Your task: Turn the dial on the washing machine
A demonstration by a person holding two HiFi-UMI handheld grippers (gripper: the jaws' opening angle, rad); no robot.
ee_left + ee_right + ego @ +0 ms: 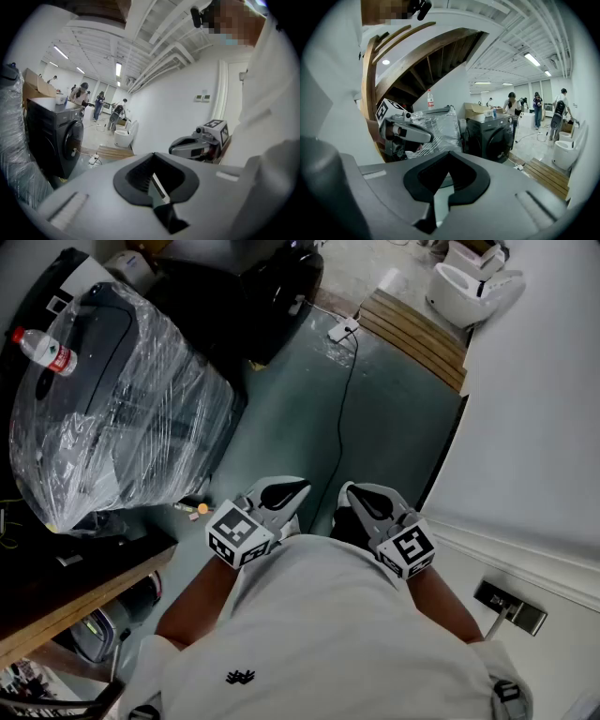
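A dark front-loading washing machine [281,296] stands at the far side of the floor; it also shows as the dark machine [56,136] in the left gripper view and the dark machine [490,133] in the right one. Its dial cannot be made out. Both grippers are held close against the person's white shirt, well short of the machine. My left gripper [281,493] is shut with nothing in it, seen close up as the left gripper [157,187]. My right gripper [366,498] is also shut and empty, seen close up as the right gripper [440,187].
A second machine wrapped in plastic film [122,399] stands at the left with a water bottle [42,348] on top. A power strip [342,331] and its cable lie on the floor, beside a wooden pallet [417,334] and a toilet [469,287]. Wooden bench [75,606] at left.
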